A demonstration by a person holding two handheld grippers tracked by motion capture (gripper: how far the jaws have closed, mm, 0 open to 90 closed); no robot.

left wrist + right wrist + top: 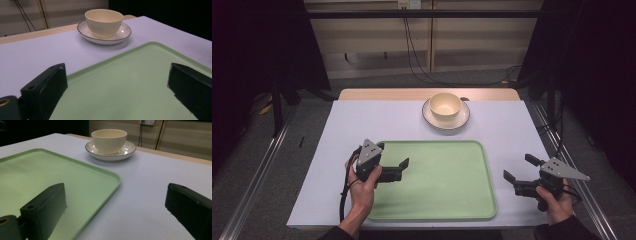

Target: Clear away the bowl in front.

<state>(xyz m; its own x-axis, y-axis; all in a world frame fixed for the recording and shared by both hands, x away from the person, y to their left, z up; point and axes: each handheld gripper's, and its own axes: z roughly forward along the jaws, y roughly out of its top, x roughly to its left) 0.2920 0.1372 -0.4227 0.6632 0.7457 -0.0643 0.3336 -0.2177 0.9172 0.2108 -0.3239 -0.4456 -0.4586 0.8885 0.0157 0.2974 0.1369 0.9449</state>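
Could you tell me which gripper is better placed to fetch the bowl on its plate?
Probably the left gripper: open, already over the green tray, and nearer the bowl than the right gripper beyond the tray's right edge.

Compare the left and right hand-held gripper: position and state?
The left hand-held gripper hangs over the green tray's left edge; the right hand-held gripper sits off the tray, over the white table beside its right rim. Both are open, empty, and point towards the bowl on its saucer.
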